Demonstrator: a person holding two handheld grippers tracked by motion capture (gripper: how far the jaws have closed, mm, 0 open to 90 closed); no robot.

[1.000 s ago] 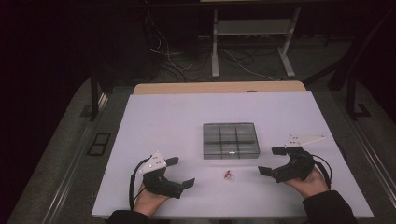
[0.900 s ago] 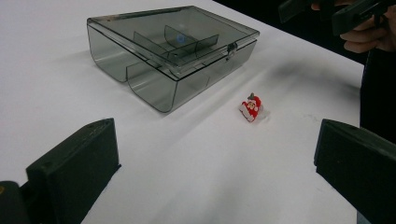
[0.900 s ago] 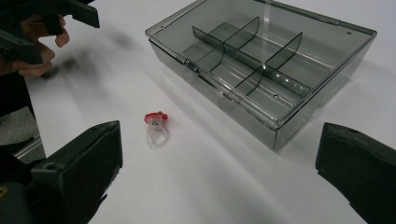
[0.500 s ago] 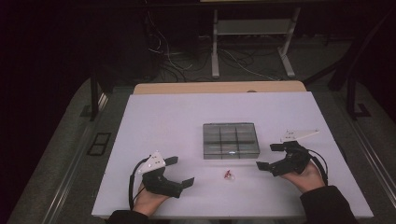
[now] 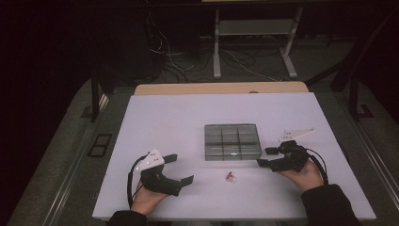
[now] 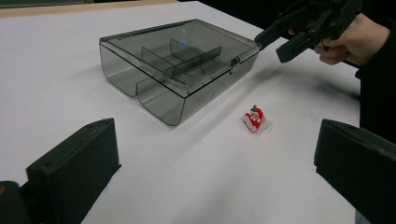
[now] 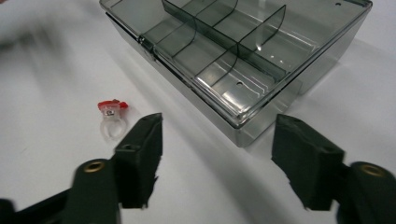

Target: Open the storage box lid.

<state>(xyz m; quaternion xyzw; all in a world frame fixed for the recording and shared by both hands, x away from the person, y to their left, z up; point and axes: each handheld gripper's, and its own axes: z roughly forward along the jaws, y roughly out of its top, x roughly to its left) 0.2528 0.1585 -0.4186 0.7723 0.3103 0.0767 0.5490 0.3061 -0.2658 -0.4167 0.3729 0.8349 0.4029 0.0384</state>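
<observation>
A smoky clear compartment box (image 5: 232, 141) lies with its lid shut at the middle of the white table (image 5: 179, 117). A small red-topped clear toy ring (image 5: 230, 176) lies just in front of it. My left gripper (image 5: 181, 168) rests open at the front left and points toward the ring (image 6: 254, 119) and the box (image 6: 177, 65). My right gripper (image 5: 265, 157) hovers at the box's right front corner. Its jaws have just been closing and stand half apart. The box's corner (image 7: 243, 133) sits in line with the gap, and the pads do not touch it. The ring (image 7: 111, 116) lies left of the right gripper's (image 7: 217, 140) jaws.
A wooden strip (image 5: 221, 88) borders the table's far edge. Beyond it stand a metal frame (image 5: 254, 47) and loose cables on the dark floor. The person's hands and dark sleeves come in at the front edge.
My right gripper has shifted a little left toward the box's corner, and its jaws have narrowed. The left gripper, the box and the ring have stayed put.
</observation>
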